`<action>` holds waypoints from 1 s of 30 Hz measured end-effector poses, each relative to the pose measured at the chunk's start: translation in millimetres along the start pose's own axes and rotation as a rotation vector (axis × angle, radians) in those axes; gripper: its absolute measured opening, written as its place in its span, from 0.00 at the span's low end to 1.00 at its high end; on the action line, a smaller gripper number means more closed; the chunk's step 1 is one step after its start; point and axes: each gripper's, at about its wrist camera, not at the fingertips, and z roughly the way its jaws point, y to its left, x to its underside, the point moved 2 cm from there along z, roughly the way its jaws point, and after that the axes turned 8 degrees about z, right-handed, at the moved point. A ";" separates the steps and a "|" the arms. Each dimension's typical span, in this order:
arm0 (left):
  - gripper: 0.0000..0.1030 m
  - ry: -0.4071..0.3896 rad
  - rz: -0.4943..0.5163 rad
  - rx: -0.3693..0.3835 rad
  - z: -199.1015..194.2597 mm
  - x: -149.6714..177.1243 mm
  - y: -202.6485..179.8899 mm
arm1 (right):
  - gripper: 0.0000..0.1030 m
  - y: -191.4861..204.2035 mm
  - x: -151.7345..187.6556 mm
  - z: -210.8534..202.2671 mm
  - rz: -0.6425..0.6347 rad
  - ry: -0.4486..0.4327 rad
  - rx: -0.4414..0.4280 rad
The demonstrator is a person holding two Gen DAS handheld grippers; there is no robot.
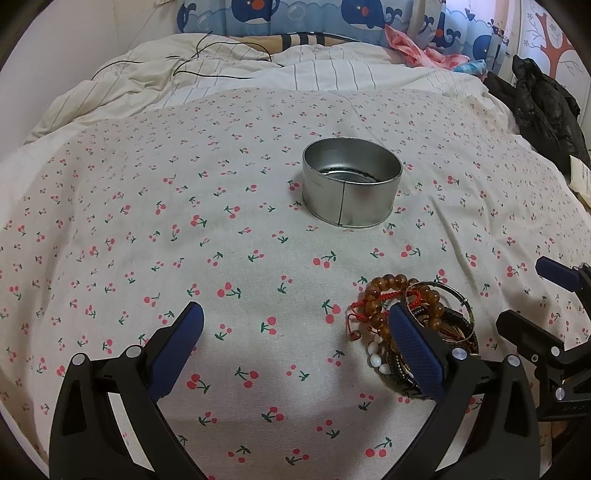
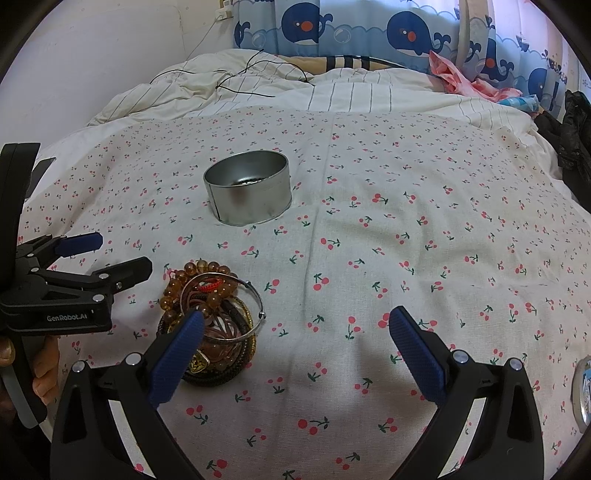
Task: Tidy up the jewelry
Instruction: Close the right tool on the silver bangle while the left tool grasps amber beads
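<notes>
A pile of jewelry [image 1: 417, 317] lies on the cherry-print cloth [image 1: 184, 221]: amber bead bracelets, a red cord bracelet, a silver bangle, dark braided bands and white beads. It also shows in the right wrist view [image 2: 212, 317]. A round silver tin [image 1: 351, 181] stands open farther back, something dark on its bottom; it also shows in the right wrist view [image 2: 246, 192]. My left gripper [image 1: 295, 334] is open, its right finger over the pile's left side. My right gripper [image 2: 295, 334] is open, its left finger over the pile. Both hold nothing.
The cloth covers a bed with a striped duvet [image 1: 258, 77] and a black cable [image 1: 207, 62] behind. A black jacket [image 1: 543, 107] lies at the far right. A round lid [image 2: 581, 391] lies at the right edge. A whale-print curtain [image 2: 369, 26] hangs behind.
</notes>
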 end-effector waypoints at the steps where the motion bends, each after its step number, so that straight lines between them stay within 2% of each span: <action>1: 0.94 0.004 0.000 0.001 0.6 -0.2 -0.4 | 0.93 0.2 -0.1 0.0 0.001 -0.001 -0.008; 3: 0.94 0.026 0.000 0.035 3.1 -0.7 0.2 | 0.93 0.3 -1.9 0.7 0.006 0.000 -0.040; 7: 0.94 0.097 -0.097 0.218 15.6 -0.7 15.0 | 0.89 1.5 -10.2 8.0 -0.034 0.030 -0.064; 9: 0.94 0.119 -0.166 0.264 19.2 1.8 26.0 | 0.69 2.2 -15.6 14.9 -0.064 0.066 -0.089; 10: 0.94 0.137 -0.172 0.245 21.3 2.6 29.4 | 0.67 2.9 -16.7 18.3 -0.075 0.085 -0.112; 12: 0.94 0.141 -0.184 0.201 21.6 2.4 37.2 | 0.56 6.5 -17.4 23.8 -0.112 0.116 -0.131; 14: 0.94 0.136 -0.194 0.168 21.0 2.3 42.6 | 0.56 13.0 -15.3 29.7 -0.165 0.141 -0.131; 19: 0.94 0.147 -0.235 0.158 24.1 2.8 49.7 | 0.54 20.7 -11.4 39.1 -0.213 0.176 -0.138; 21: 0.94 0.152 -0.230 0.159 24.1 1.7 48.7 | 0.35 21.7 -11.2 42.0 -0.219 0.191 -0.149; 23: 0.94 0.152 -0.218 0.155 24.4 1.0 47.6 | 0.26 22.1 -10.3 47.7 -0.225 0.212 -0.151; 25: 0.94 0.153 -0.210 0.147 24.5 1.0 46.8 | 0.25 21.9 -10.6 51.6 -0.219 0.224 -0.152; 29: 0.94 0.162 -0.212 0.140 27.2 0.9 45.5 | 0.14 15.5 -17.3 58.9 -0.166 0.248 -0.198; 30: 0.94 0.167 -0.210 0.133 28.8 1.3 43.8 | 0.14 12.7 -19.3 59.8 -0.146 0.254 -0.217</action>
